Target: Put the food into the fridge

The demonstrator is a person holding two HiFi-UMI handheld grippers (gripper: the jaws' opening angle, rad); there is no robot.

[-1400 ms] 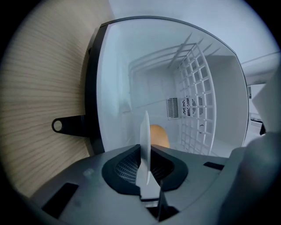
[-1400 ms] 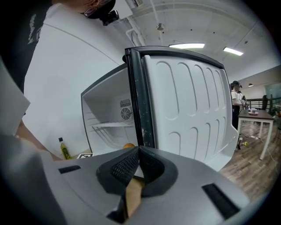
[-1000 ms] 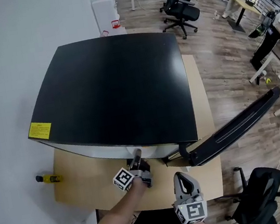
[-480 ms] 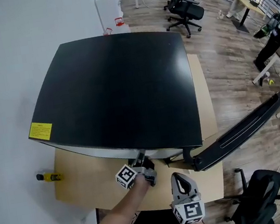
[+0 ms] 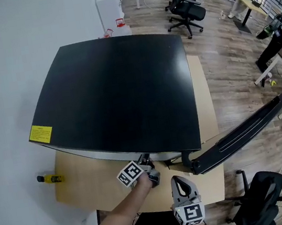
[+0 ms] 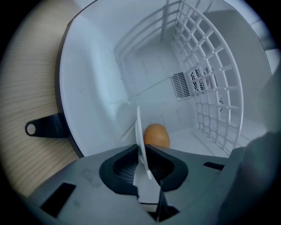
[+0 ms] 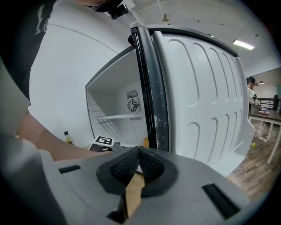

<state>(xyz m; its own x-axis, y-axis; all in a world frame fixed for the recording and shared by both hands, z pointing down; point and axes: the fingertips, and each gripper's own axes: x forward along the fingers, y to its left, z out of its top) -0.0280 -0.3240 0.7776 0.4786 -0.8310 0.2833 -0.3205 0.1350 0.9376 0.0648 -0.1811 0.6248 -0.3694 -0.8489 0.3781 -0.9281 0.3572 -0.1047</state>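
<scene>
place: probably an open office | cues: swivel chairs [image 5: 184, 7], desks [image 5: 248, 1], wood-plank floor [image 5: 229, 63]

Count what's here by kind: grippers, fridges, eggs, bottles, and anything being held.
Grippers: 2, left gripper and right gripper
Fridge: 1
Egg: 1
Yellow bottle: 1
Thin white piece, clamped in the left gripper: 1
Total: 6

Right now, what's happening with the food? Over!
Left gripper shut on thin white piece, reaching into fridge. Right gripper shut, empty, outside. Egg inside fridge. Door open, nothing blocking.
</scene>
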